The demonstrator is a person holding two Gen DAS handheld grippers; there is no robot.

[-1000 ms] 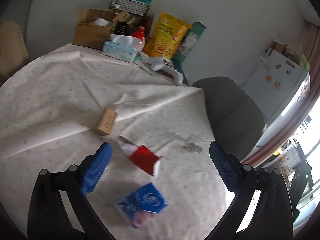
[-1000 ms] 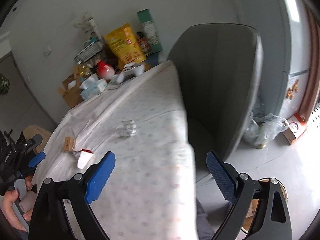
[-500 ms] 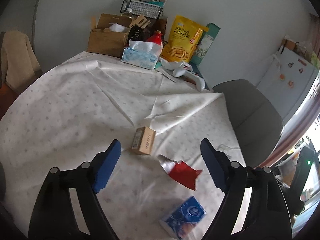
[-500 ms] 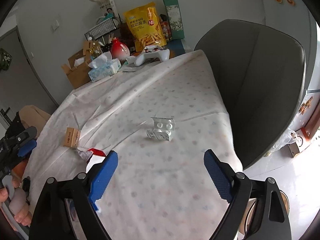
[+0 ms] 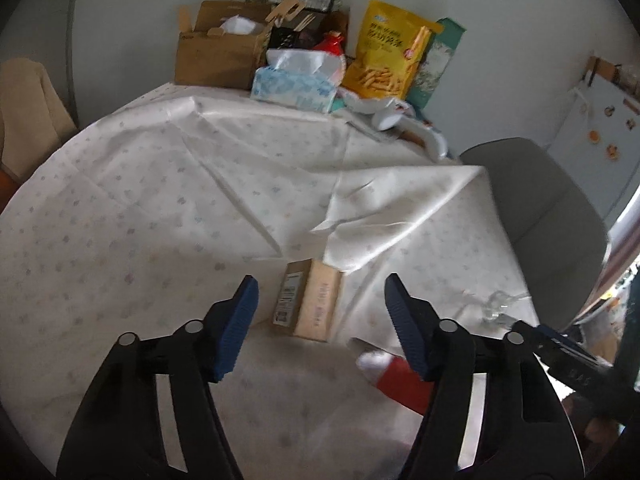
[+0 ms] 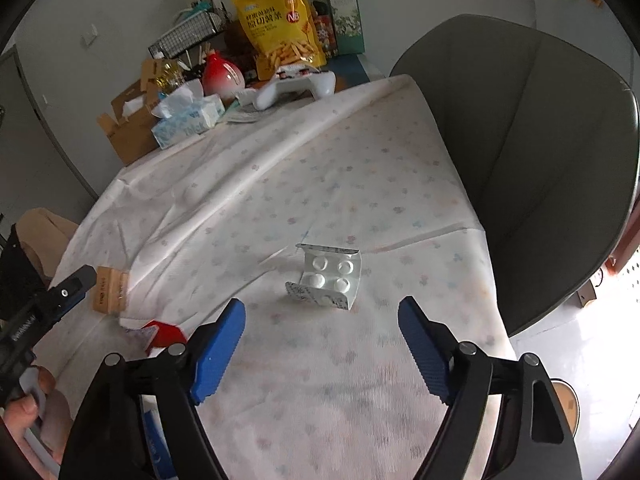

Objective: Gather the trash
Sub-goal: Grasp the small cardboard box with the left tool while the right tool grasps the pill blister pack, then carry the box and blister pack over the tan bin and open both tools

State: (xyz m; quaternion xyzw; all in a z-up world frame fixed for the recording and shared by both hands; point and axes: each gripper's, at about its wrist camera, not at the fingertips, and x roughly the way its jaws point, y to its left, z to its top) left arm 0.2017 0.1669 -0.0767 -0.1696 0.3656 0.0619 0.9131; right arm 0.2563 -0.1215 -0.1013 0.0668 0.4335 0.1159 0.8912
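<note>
Altogether one box [image 5: 308,299], one blister pack [image 6: 326,280]

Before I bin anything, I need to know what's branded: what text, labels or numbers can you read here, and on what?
"NB": red badge on the yellow snack bag.
Large Chinese characters on that bag: too blurred to read.
Small brown box: barcode and side print unreadable.
Tissue box: lettering blurred.
Blister pack: foil print too small.

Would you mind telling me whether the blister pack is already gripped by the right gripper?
No, the blister pack lies on the tablecloth beyond the right gripper, whose jaws touch nothing.
</note>
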